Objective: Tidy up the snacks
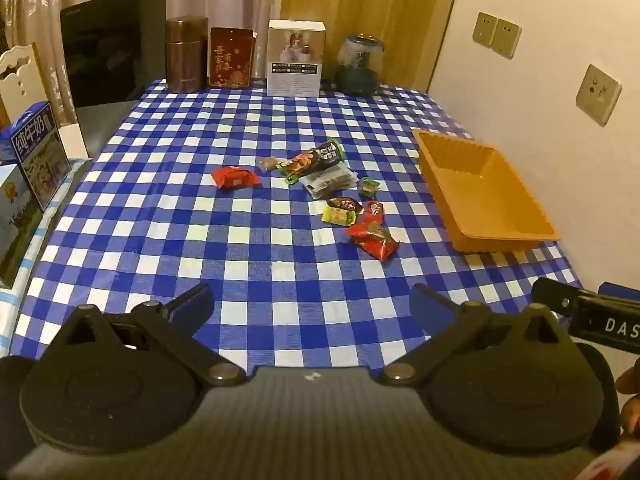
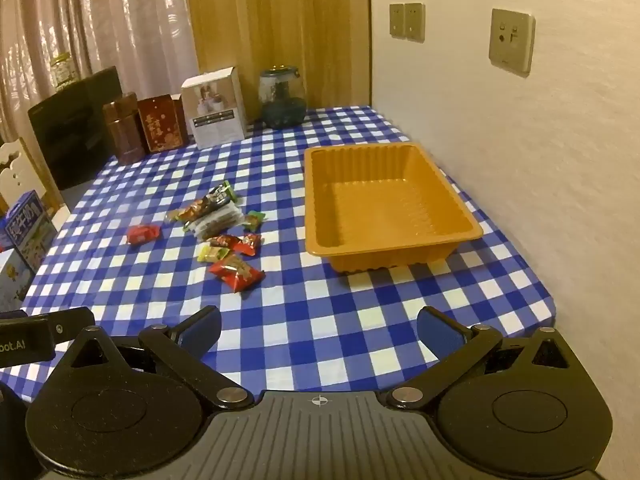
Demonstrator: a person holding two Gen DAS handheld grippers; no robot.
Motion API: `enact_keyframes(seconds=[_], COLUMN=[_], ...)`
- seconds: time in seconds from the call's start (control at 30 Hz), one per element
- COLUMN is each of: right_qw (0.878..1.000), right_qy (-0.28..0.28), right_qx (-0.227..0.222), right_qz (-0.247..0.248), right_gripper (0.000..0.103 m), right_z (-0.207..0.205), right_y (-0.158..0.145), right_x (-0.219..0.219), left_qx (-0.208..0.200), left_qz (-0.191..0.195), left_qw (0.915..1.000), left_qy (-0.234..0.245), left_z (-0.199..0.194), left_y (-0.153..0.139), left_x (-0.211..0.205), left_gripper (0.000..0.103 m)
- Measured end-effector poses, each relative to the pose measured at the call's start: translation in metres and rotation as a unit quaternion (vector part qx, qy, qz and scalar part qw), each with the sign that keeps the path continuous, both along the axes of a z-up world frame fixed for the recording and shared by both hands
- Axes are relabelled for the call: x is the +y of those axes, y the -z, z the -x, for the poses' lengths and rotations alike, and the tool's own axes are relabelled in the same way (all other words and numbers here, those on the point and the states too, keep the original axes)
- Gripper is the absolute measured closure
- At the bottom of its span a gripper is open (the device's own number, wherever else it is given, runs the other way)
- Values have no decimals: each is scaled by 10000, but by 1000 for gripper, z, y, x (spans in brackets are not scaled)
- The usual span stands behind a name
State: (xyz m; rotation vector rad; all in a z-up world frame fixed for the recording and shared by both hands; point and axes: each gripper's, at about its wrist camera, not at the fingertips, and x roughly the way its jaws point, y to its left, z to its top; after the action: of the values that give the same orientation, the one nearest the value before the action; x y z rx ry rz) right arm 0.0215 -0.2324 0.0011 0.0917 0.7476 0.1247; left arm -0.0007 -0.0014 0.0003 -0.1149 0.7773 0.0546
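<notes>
The snacks (image 1: 340, 196) lay scattered mid-surface on the checked cloth (image 1: 240, 240), left of the orange tray (image 2: 384, 208), which held nothing. The left gripper (image 1: 312, 312) and the right gripper (image 2: 318, 328) hovered near the front edge — jaws spread wide, grasping nothing. The packets looked light, crinkly and slippery — best pinched across a flat middle or a sealed end, gently.

I log: table in blue-and-white checked cloth (image 1: 248, 240) filling mid-frame; cream wall (image 2: 540, 168) at right with switch plates (image 2: 512, 42); pale curtains (image 2: 120, 20) upper left; wooden panel (image 2: 280, 20) top centre — dim, warm light.
</notes>
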Motion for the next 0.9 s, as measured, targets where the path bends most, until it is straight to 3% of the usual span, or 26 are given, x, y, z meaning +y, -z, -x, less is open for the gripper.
enact_keyframes(seconds=[0.9], right_qw=[9998], right_qy=[-25], right_qx=[-102], right_qz=[183], right_gripper=[0], right_z=[0], right_y=[-6], right_x=[0], left_qx=[-65], left_qz=[188], left_qw=[9998], left_qy=[69], left_z=[4], left_y=[-7], left_x=[1], left_gripper=[0])
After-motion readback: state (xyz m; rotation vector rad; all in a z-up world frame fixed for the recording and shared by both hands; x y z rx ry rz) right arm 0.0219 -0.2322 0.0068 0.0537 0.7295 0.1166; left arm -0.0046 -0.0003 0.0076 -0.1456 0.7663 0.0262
